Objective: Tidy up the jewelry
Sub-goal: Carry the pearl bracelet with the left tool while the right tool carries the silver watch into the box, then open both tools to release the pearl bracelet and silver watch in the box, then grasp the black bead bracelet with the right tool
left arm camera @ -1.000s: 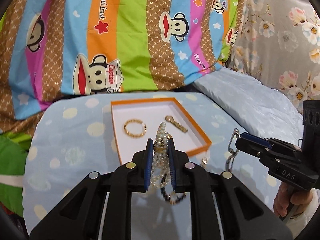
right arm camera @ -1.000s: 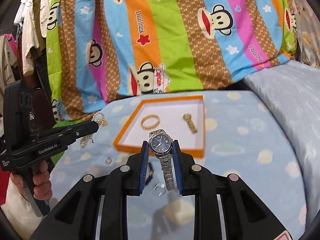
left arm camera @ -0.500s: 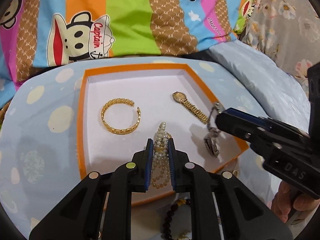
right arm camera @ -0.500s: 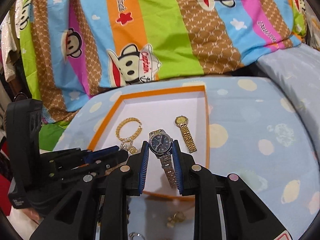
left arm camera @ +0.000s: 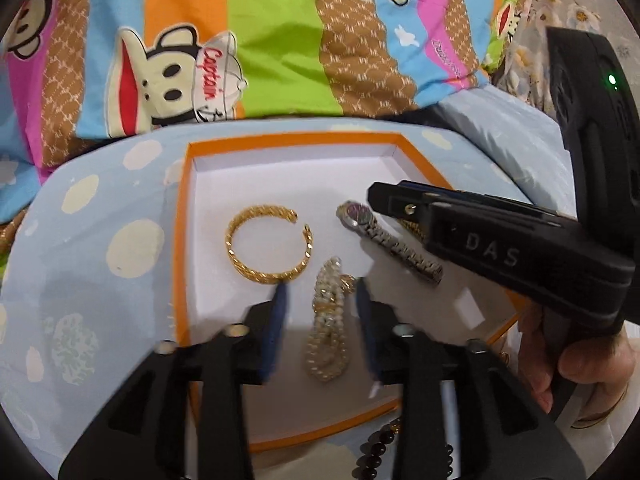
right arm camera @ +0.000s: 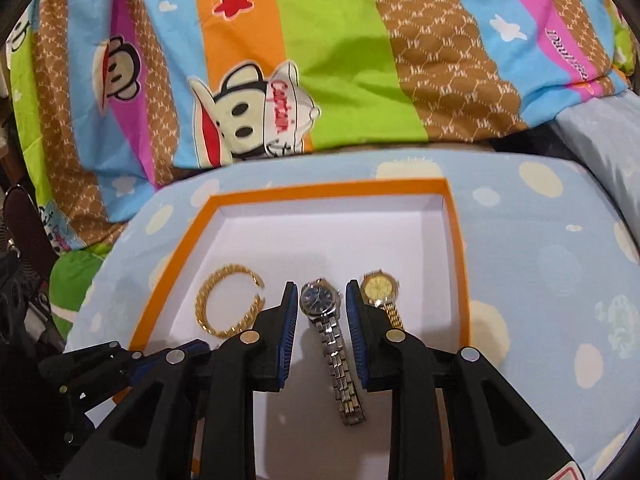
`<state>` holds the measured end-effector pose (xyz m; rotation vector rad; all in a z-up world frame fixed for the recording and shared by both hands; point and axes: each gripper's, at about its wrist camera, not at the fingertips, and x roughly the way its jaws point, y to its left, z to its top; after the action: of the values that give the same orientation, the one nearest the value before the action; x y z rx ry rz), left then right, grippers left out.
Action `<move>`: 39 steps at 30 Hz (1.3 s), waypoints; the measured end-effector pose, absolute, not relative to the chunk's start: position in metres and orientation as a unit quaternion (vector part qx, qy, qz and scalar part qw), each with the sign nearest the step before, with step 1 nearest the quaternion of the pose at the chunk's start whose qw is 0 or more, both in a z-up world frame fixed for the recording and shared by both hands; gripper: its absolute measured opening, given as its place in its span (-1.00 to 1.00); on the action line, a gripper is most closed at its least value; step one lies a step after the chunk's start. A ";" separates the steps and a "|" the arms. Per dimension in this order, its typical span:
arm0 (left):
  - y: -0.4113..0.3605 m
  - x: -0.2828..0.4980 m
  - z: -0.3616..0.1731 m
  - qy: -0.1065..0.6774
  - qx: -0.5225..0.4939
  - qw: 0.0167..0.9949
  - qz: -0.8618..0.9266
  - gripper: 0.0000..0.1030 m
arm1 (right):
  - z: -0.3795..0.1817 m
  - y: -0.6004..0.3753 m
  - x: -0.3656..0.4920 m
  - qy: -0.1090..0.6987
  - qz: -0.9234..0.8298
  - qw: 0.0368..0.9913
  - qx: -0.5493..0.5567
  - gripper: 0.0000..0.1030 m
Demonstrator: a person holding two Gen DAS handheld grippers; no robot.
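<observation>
An orange-rimmed white tray lies on a blue spotted cushion. In it lie a gold bangle, a pearl bracelet, a silver watch and a gold watch. My left gripper is open, its fingers on either side of the pearl bracelet, which rests on the tray floor. My right gripper is open, its fingers on either side of the silver watch, which lies flat in the tray. The right gripper's body hides most of the gold watch in the left wrist view.
A striped cartoon-monkey blanket rises behind the cushion. A dark bead bracelet lies outside the tray's near edge. A pale blue pillow is at the right. The person's hand holds the right gripper.
Both grippers have moved down into the tray and opened. The pearl bracelet and the silver watch, held before, now lie on the tray floor.
</observation>
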<state>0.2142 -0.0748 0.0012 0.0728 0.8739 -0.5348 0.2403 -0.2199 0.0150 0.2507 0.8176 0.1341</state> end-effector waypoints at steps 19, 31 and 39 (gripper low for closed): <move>0.037 0.120 0.040 0.386 -0.018 0.907 -0.167 0.18 | 0.042 -0.236 0.047 0.357 0.037 0.925 0.128 -0.34; 0.018 0.074 0.002 0.424 -0.022 0.886 -0.184 0.18 | 0.013 -0.194 0.039 0.403 0.070 0.906 0.110 -0.34; 0.018 0.073 -0.008 0.429 -0.014 0.886 -0.173 0.18 | 0.006 -0.164 0.085 0.420 0.067 0.902 0.073 -0.34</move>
<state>0.0725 0.0181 -0.0080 -0.0296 0.8923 -0.3596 0.0851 -0.1641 0.0060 0.1519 0.8679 0.1391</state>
